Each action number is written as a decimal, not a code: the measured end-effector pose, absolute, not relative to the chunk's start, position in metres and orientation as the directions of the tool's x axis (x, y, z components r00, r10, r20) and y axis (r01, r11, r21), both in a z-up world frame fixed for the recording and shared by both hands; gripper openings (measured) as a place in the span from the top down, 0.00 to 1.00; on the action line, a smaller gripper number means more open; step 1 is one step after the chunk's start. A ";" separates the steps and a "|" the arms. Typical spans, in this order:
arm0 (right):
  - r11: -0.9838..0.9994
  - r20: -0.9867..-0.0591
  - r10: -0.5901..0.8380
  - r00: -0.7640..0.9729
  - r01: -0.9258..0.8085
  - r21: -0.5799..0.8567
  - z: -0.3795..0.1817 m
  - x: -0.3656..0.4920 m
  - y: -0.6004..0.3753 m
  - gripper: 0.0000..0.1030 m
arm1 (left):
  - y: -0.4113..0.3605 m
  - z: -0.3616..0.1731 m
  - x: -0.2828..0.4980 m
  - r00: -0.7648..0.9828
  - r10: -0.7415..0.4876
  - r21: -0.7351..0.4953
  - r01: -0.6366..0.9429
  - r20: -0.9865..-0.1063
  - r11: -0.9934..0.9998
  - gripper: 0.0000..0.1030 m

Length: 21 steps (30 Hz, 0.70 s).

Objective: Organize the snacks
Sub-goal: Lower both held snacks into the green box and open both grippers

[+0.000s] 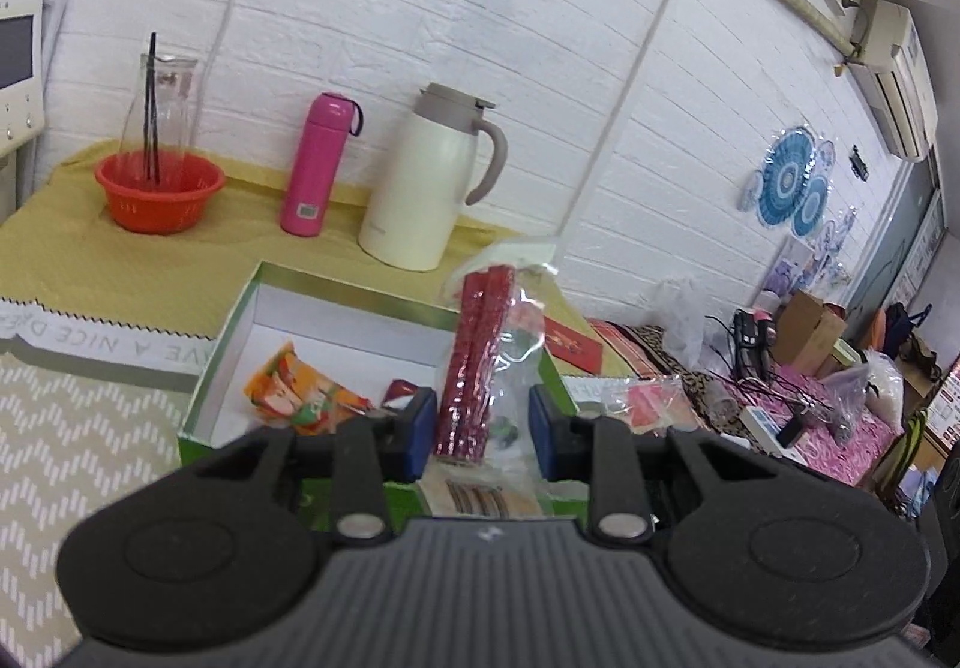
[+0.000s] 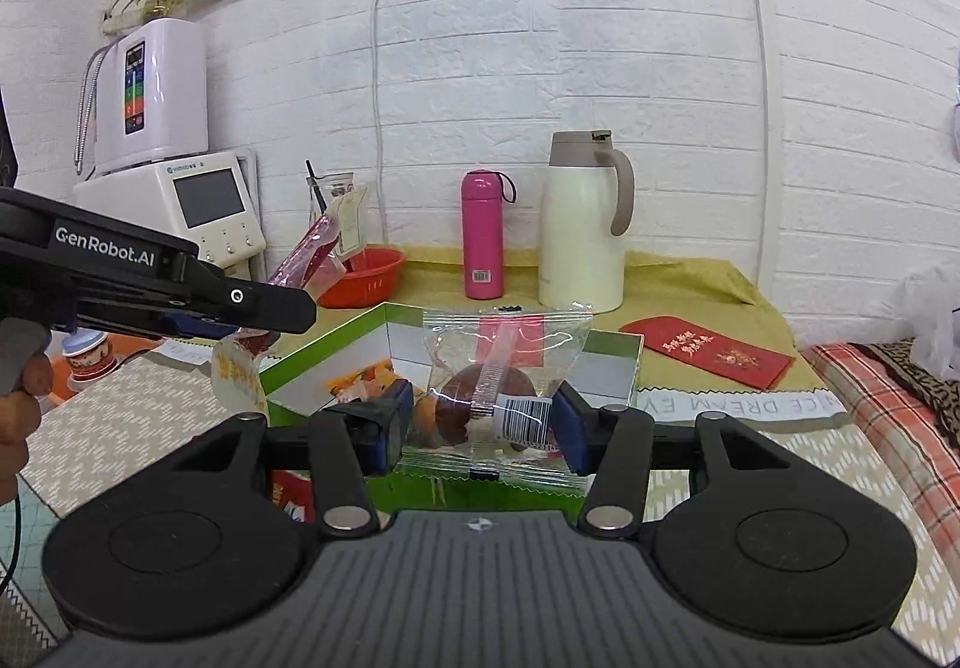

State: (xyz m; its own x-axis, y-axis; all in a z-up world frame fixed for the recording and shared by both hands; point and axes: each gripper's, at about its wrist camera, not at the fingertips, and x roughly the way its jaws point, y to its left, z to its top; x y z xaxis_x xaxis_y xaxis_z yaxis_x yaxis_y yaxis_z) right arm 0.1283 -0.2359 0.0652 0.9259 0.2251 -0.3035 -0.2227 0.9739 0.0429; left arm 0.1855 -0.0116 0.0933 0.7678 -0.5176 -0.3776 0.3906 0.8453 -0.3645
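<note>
My left gripper (image 1: pixel 481 428) is shut on a clear packet of red snack sticks (image 1: pixel 474 356), which stands upright between the blue pads. The right wrist view shows this gripper (image 2: pixel 264 320) side-on at the left, its packet (image 2: pixel 306 248) slanting up. My right gripper (image 2: pixel 480 428) is shut on a clear packet with a round brown pastry (image 2: pixel 480 398), pads against both its sides. Behind and below both packets lies an open green box (image 1: pixel 360 299) (image 2: pixel 336 344) with white walls. An orange snack packet (image 1: pixel 300 392) (image 2: pixel 360 377) lies in it.
At the back of the yellow cloth stand a red basket (image 1: pixel 159 188), a pink bottle (image 1: pixel 315 164) and a cream jug (image 1: pixel 420 176). A red envelope (image 2: pixel 714 353) lies right of the box, near a pink-printed clear packet (image 1: pixel 645 398). A hand (image 2: pixel 18 404) holds the left gripper.
</note>
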 end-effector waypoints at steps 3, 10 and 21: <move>0.977 -0.313 0.214 0.925 -0.210 0.049 0.059 0.150 -0.236 0.18 | -0.012 0.087 0.209 0.768 -0.507 -0.386 0.363 -0.390 0.848 0.72; 0.982 -0.350 0.190 0.917 -0.178 0.065 0.038 0.191 -0.238 0.17 | -0.022 0.072 0.248 0.762 -0.489 -0.391 0.333 -0.425 0.858 0.72; 0.974 -0.332 0.228 0.915 -0.207 0.096 0.017 0.206 -0.243 0.00 | -0.029 0.054 0.264 0.771 -0.501 -0.422 0.332 -0.394 0.844 0.29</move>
